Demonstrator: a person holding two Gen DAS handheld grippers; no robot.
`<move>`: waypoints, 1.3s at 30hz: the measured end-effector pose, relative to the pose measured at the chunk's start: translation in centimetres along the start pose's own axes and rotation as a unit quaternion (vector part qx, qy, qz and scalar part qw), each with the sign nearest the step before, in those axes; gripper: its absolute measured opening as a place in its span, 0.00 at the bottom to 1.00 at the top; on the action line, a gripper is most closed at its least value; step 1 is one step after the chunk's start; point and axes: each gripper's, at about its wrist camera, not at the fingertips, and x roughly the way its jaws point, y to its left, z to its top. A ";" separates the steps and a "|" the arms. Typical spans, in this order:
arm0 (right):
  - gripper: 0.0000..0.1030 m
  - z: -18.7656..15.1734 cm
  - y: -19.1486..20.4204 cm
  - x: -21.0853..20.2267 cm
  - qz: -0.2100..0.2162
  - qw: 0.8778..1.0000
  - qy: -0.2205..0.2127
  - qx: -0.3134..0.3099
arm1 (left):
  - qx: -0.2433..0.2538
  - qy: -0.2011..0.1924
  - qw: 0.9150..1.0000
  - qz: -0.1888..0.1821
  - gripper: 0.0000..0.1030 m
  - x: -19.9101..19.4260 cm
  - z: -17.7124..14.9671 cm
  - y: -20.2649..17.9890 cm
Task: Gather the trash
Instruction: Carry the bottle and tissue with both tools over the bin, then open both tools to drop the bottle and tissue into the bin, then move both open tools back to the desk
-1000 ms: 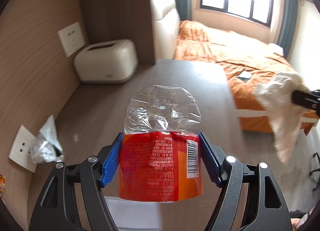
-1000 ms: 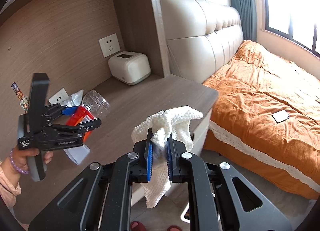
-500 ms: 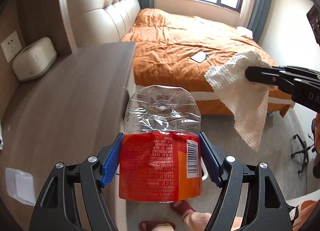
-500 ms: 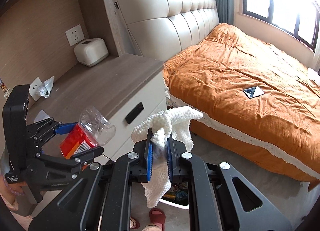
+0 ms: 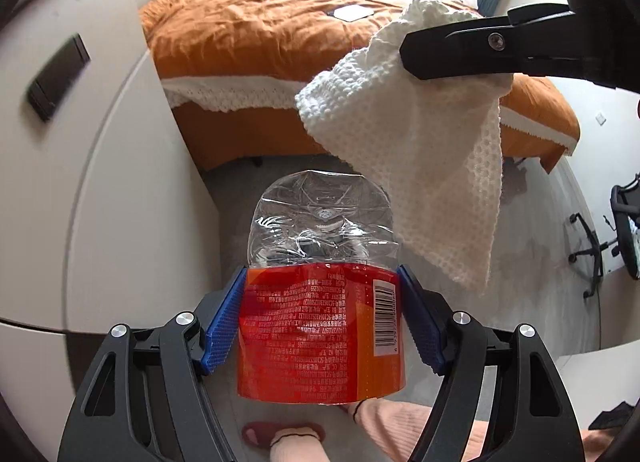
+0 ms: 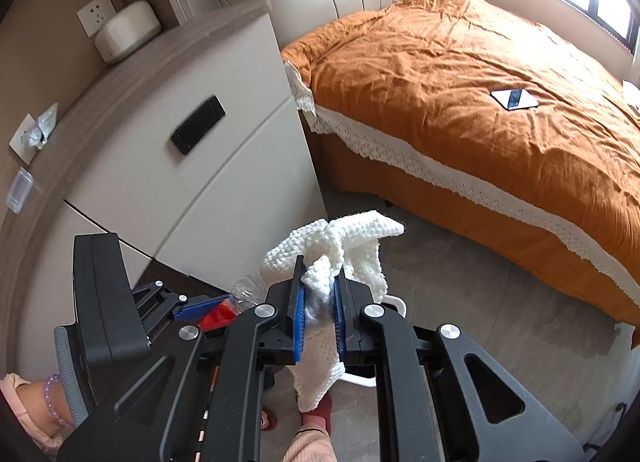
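The left gripper was clamped on a crushed plastic bottle, its blue pads pressed flat against both sides of the red-orange label. The clear, crumpled end of the bottle stuck out past the fingertips, away from the camera, and the label's barcode sat toward the right pad. Below the bottle, at the near edge of the left wrist view, a person's foot in a pink sock and a dark red slipper stood on the grey floor.

The right gripper was closed tight on a white waffle-weave cloth. The fabric was bunched between the pads, a knot of it poked out beyond the tips, and a tail hung down under the jaws. In the left wrist view that same cloth draped just to the upper right of the bottle, close beside it; whether the two touched could not be told.

To the left stood a white cabinet with a dark recessed handle. Far and to the right lay a bed with an orange cover, a phone lying flat on it.
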 end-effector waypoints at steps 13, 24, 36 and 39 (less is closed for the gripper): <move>0.91 -7.5 -4.4 18.3 0.014 0.993 0.114 -0.003 | -0.076 0.077 0.993 -0.040 0.95 16.1 -3.7 3.8; 0.95 -5.4 -4.3 14.2 0.016 0.996 0.086 0.017 | -0.064 0.058 0.996 -0.001 0.95 11.6 -2.3 3.5; 0.95 -0.4 -1.2 1.6 0.041 0.999 0.004 0.018 | -0.071 -0.028 0.997 0.030 0.95 -2.3 2.0 1.1; 0.95 1.2 -0.4 -1.5 0.051 0.998 -0.024 0.005 | -0.071 -0.062 0.994 0.052 0.95 -7.2 2.7 0.3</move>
